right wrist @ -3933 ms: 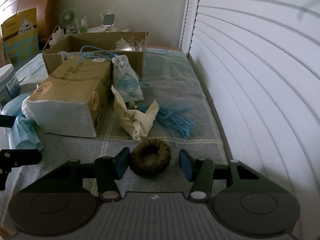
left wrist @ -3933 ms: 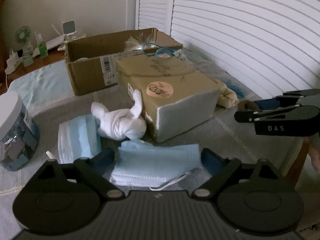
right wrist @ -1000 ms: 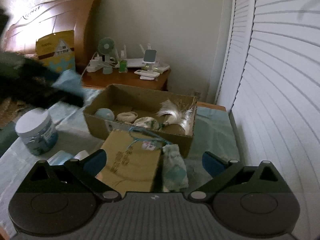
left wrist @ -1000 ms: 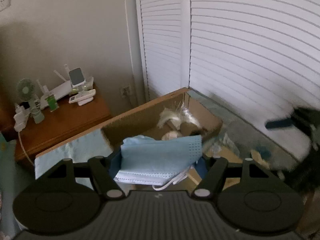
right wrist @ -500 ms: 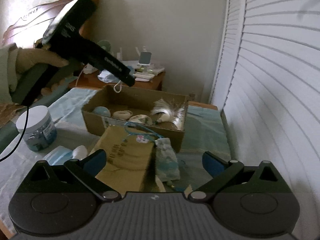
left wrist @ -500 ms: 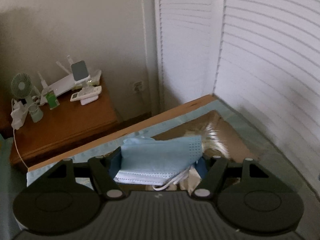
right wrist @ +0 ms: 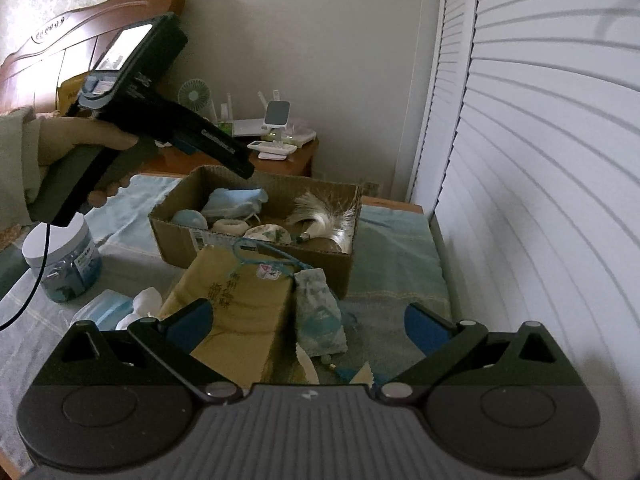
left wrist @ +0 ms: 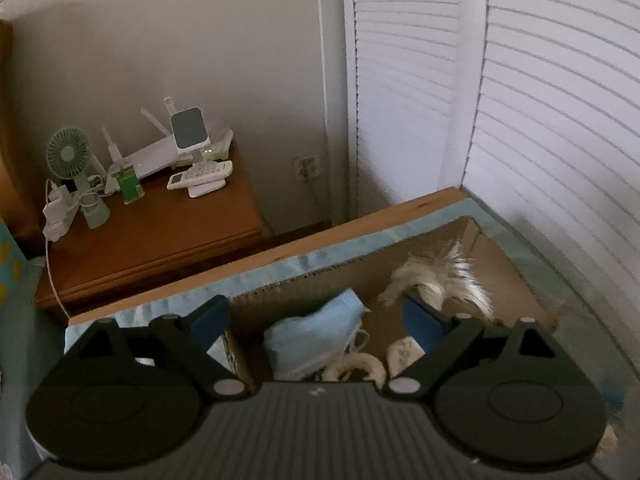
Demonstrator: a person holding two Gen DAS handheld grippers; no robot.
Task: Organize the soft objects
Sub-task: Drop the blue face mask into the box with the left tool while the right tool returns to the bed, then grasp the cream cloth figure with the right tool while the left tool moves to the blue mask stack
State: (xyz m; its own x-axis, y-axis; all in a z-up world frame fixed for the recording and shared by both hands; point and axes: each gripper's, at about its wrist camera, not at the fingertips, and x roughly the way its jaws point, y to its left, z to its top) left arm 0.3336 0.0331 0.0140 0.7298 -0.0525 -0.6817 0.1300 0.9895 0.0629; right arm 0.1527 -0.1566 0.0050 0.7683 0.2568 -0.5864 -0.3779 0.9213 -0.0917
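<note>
My left gripper [left wrist: 316, 320] is open and empty above the open cardboard box [left wrist: 500, 268]. A blue face mask [left wrist: 312, 340] lies inside the box below it, beside a white feather tuft [left wrist: 436, 276]. In the right wrist view the left gripper [right wrist: 236, 160] hangs over the box [right wrist: 256, 246], with the mask [right wrist: 234, 202] and the tuft [right wrist: 324, 212] inside. My right gripper [right wrist: 308, 324] is open and empty, held above a tan box [right wrist: 236, 304] and a patterned cloth pouch [right wrist: 320, 312].
A second blue mask [right wrist: 108, 308] and a white cloth [right wrist: 146, 300] lie left of the tan box. A plastic jar [right wrist: 62, 256] stands at the left. A wooden nightstand [left wrist: 152, 236] with a fan and gadgets is behind the bed. Louvered doors [right wrist: 540, 160] run along the right.
My left gripper has opened and the blue mask has dropped from it into the cardboard box. The right gripper stays open and has barely moved.
</note>
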